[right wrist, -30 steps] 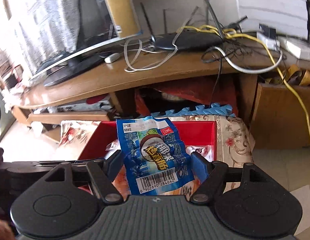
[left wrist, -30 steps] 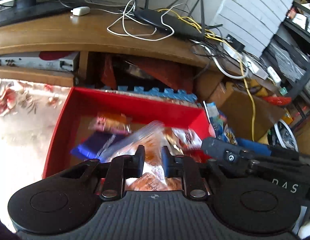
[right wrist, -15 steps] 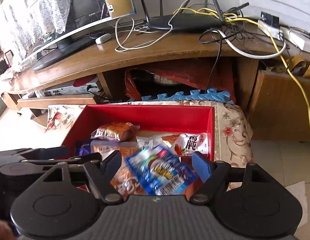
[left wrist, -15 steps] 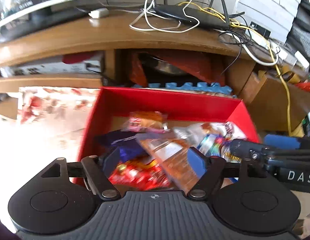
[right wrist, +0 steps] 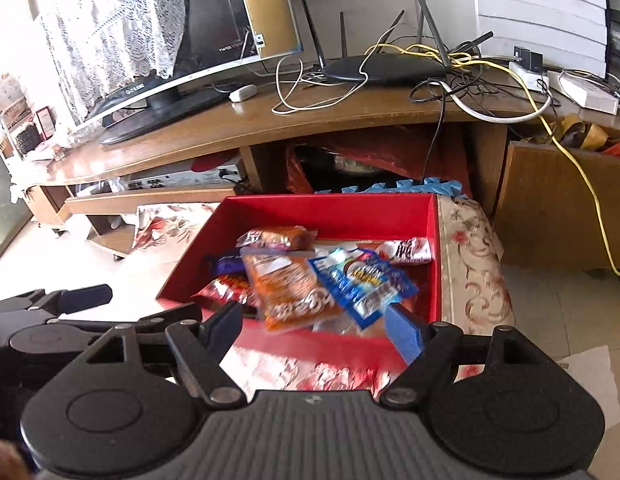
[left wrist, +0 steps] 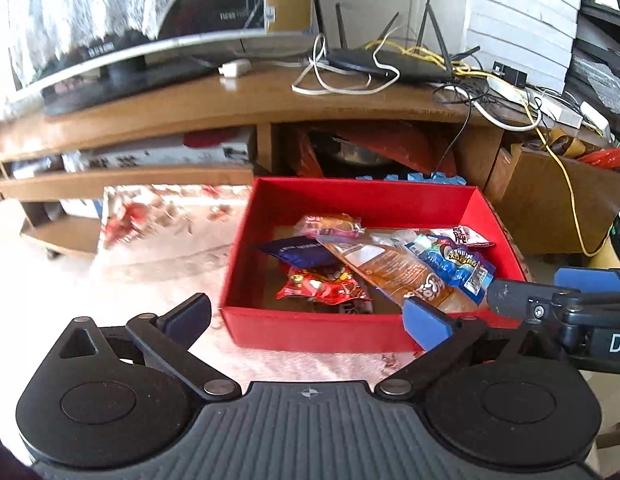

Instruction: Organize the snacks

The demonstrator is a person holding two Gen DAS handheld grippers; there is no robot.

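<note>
Both of your grippers are drawn back on the near side of a red box [left wrist: 318, 330] that sits on a floral cloth [right wrist: 470, 256] in front of a low wooden TV stand [left wrist: 238, 100]. Your left gripper [left wrist: 306, 316] has just been opening and its fingers now stand very wide, with nothing between them. Your right gripper [right wrist: 318, 322] has also opened a little further; its fingers stand at a middling width and are empty too, though its blue pad overlaps the near corner of a packet in that view. The snacks lie loose inside the box, piled toward its right half: an orange-brown packet [left wrist: 394, 270] lies across the middle, a blue packet [left wrist: 456, 264] rests on top of it to the right, a red packet [left wrist: 322, 286] lies near the front wall, a dark purple packet [left wrist: 298, 250] is to the left, a pink-and-orange packet [left wrist: 330, 224] sits toward the back, and a white-and-red packet [right wrist: 408, 250] is in the back right corner. By the look of it, a drop-off step has just finished, with both hands freed. No snack outside the box is visible in either view, so your next move calls for looking around for any packets not yet collected, or, if none remain, tidying the overlapping pile, starting with the topmost blue packet.
</note>
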